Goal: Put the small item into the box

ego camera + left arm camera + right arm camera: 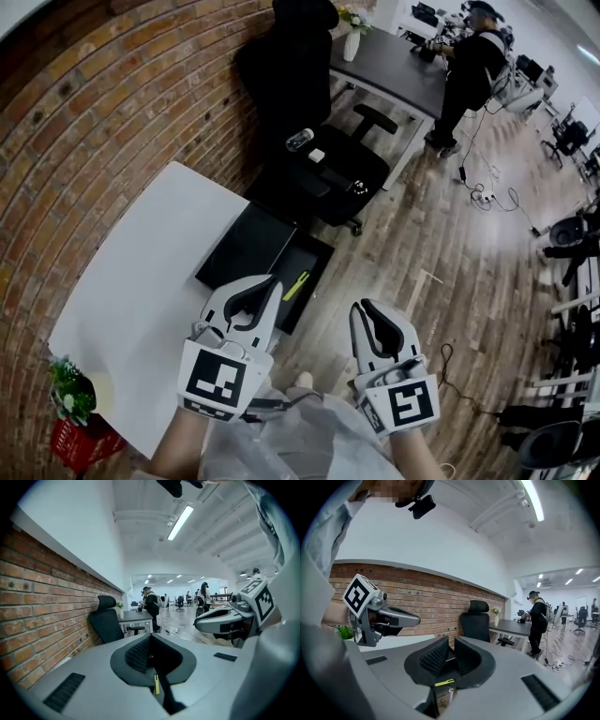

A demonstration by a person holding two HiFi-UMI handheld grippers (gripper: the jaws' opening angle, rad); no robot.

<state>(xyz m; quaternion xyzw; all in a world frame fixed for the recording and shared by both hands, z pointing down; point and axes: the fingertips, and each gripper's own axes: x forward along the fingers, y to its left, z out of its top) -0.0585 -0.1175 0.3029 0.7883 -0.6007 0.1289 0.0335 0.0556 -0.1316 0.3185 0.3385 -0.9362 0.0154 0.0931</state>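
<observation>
Hovering grippers: I hold both low in the head view, side by side but apart, over the wood-plank floor [469,272] near the table's front edge.
Left gripper [276,281]: white two-jaw tool with a black-and-white marker cube. Its claw is pressed together, the ribbed black pads [138,656] meet at the tips, and nothing sits between them.
Right gripper [356,307]: the same white build. Its ribbed pads [433,657] are drawn in to a thin slit, with nothing caught between them.
Small item [296,285]: a slim yellow-green stick. It lies slantwise inside the open box, just ahead of my left claw and not touching it.
Black box [314,251]: a shallow rectangular case lying open, one flat black half towards the table and the tray half, which holds the stick, towards the floor. It sits at the table's right edge; I cannot tell whether it rests on the table.
White table [150,281]: a plain rectangular top running along the red brick wall [84,131].
Green plant [67,389]: it stands in a red pot [80,442] by the table's near left corner.
Black office chair [328,178]: it is just beyond the box, with a clear plastic bottle [299,140] and some small bits lying on its seat.
Person in black [473,66]: they stand well away at the far end of a grey desk [384,66].
</observation>
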